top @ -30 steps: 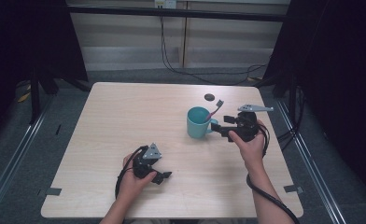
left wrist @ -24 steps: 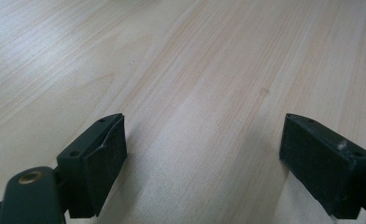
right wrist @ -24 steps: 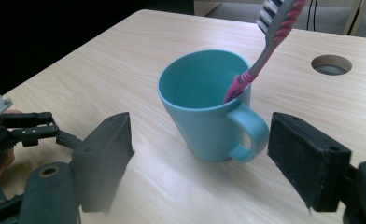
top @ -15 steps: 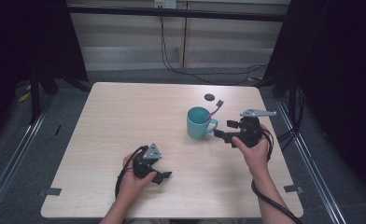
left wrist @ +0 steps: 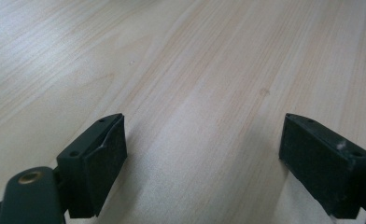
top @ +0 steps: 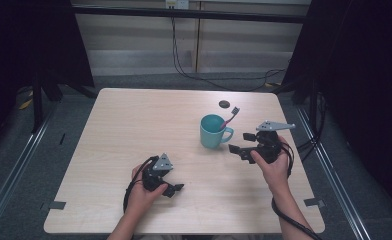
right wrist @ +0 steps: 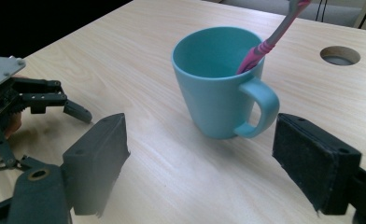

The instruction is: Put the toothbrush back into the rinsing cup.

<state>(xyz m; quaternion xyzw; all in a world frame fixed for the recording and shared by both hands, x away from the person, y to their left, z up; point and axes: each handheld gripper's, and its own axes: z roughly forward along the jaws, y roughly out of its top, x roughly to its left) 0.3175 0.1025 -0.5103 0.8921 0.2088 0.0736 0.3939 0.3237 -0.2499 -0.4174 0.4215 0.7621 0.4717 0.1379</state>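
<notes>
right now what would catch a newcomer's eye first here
The teal mug stands out, right of centre on the pale wooden table, with a pink toothbrush leaning out of it. Just beside its handle, the right gripper has its jaws wide apart with nothing between them, having just been opening. The left gripper rests open near the front edge.

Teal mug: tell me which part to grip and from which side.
Grip the teal mug by its handle, probably coming in from the right gripper's side. The mug stands upright with the handle turned toward those open jaws, and the pink toothbrush leans over the rim, crowding any grasp from above.
</notes>
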